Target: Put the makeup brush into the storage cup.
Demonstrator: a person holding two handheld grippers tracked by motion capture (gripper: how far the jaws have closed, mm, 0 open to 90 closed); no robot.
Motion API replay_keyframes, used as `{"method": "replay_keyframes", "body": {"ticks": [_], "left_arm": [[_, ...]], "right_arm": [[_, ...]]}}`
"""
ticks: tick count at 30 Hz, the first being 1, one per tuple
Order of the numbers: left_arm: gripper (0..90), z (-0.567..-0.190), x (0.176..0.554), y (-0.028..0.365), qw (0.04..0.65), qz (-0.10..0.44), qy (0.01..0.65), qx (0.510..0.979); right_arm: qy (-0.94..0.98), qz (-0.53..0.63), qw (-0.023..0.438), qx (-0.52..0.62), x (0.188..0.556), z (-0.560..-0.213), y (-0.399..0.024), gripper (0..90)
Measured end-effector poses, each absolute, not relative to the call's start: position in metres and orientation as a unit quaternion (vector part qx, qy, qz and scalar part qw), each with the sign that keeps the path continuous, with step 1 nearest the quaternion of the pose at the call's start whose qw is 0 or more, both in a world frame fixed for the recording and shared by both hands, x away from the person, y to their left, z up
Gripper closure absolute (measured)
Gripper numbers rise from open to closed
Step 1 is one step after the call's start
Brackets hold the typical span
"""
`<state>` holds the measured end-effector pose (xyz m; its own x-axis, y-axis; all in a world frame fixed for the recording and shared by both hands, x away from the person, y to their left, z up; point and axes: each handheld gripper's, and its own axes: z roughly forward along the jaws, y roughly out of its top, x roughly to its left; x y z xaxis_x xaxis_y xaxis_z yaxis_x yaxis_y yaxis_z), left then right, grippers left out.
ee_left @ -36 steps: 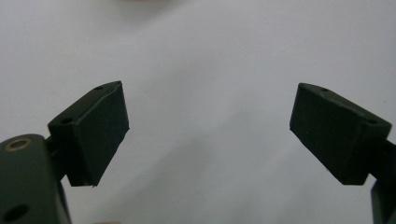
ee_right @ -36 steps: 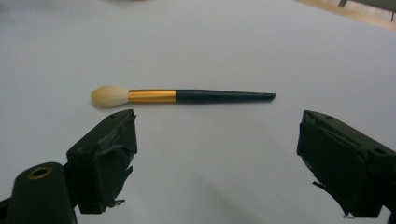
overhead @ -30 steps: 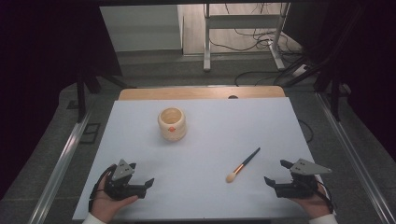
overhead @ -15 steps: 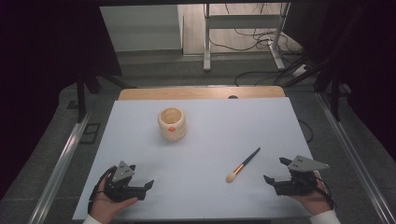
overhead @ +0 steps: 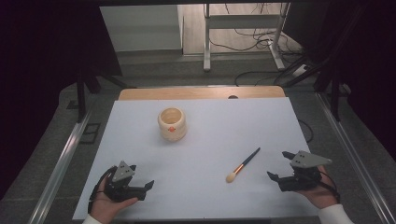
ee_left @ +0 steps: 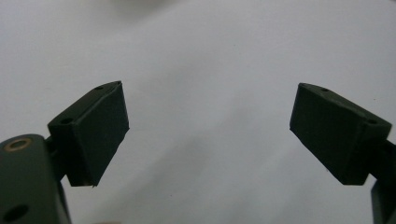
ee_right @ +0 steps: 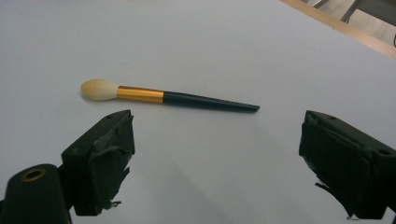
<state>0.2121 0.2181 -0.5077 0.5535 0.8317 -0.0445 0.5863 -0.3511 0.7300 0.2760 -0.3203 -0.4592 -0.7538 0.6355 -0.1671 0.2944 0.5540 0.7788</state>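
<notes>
Dark room, white-topped counter [overhead: 201, 140], cables on floor behind. High view: right hand-held gripper [overhead: 280, 164] low at near edge, brush [overhead: 243, 164] just ahead of it, cup [overhead: 172, 123] far beyond; left hand-held gripper [overhead: 142, 185] idle. Left gripper view: jaws wide, empty. Right gripper view: jaws wide, empty, brush [ee_right: 168, 97] lying flat ahead, likely lined up for pickup.

open mat [overhead: 205, 140] btwn brush [overhead: 243, 164], cup [overhead: 172, 123]
</notes>
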Motion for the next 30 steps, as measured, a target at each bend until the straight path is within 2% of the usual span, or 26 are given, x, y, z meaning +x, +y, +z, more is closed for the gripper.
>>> {"method": "replay_keyframes", "body": {"ticks": [15,30], "left_arm": [[12.1,-0.507,0.212,0.219,0.362,0.169,0.44,0.804],[11.9,-0.508,0.211,0.219,0.357,0.17,0.441,0.806]], "right_arm": [[0.877,0.365,0.206,0.235,0.292,-0.436,-0.309,9.4],[0.904,0.335,0.192,0.181,0.314,-0.431,-0.301,10.1]]}}
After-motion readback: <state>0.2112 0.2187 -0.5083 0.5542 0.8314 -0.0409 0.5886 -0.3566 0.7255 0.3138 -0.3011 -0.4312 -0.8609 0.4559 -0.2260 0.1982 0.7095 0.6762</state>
